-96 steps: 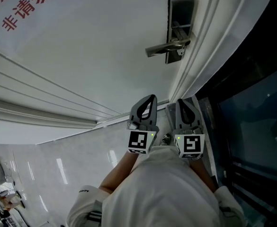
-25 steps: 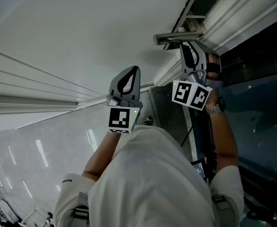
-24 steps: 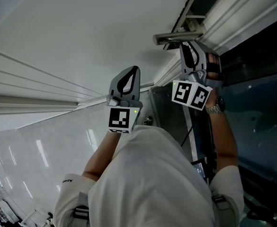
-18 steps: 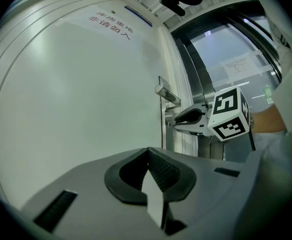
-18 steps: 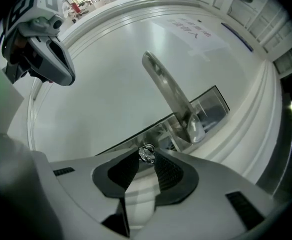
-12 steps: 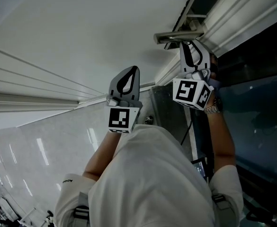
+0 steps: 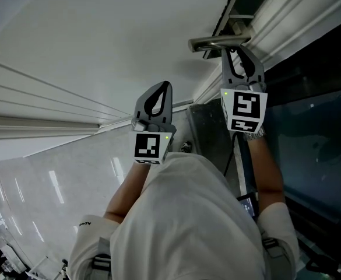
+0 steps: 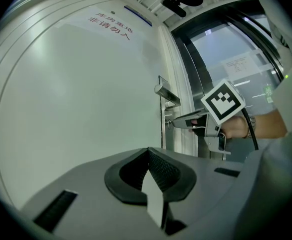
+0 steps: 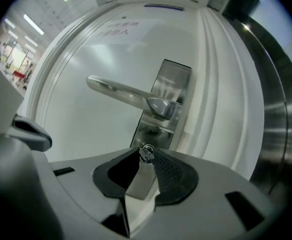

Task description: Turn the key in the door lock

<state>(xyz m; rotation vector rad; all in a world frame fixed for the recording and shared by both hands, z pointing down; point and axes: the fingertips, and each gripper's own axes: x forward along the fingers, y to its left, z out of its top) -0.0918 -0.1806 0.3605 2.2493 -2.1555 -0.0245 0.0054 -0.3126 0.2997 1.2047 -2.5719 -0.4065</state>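
White door (image 7: 100, 34) — right gripper (image 7: 241, 51) jaws clamp key (image 9: 146, 153) near door frame (image 7: 292, 7) | left gripper (image 8: 148, 153) jaws together, off door

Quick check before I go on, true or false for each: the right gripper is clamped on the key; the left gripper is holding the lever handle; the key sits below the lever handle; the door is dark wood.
1. The right gripper is clamped on the key. True.
2. The left gripper is holding the lever handle. False: its jaws are together on nothing, clear of the door.
3. The key sits below the lever handle, on the same lock plate. True.
4. The door is dark wood. False: it is white.
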